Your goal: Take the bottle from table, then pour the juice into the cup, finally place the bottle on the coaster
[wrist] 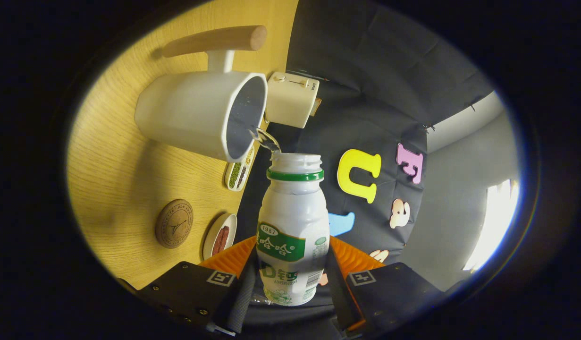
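Note:
My gripper (292, 257) is shut on a small white bottle (292, 226) with a green neck ring and green label, held between both fingers. The whole view is rolled sideways, so the wooden table (130, 165) stands like a wall beside the bottle. The bottle's open mouth points at the rim of a white cup (200, 111) with a wooden handle. A thin clear stream of liquid (265, 139) runs from the bottle mouth into the cup's dark inside. A round brown coaster (174, 223) lies on the table, nearer the fingers than the cup.
A cream toaster-like box (291, 98) stands beyond the cup. A narrow dish of green beans (238, 174) and a small white plate with red beans (219, 234) lie near the table's edge, between cup and coaster. The booth's black cloth wall hangs behind.

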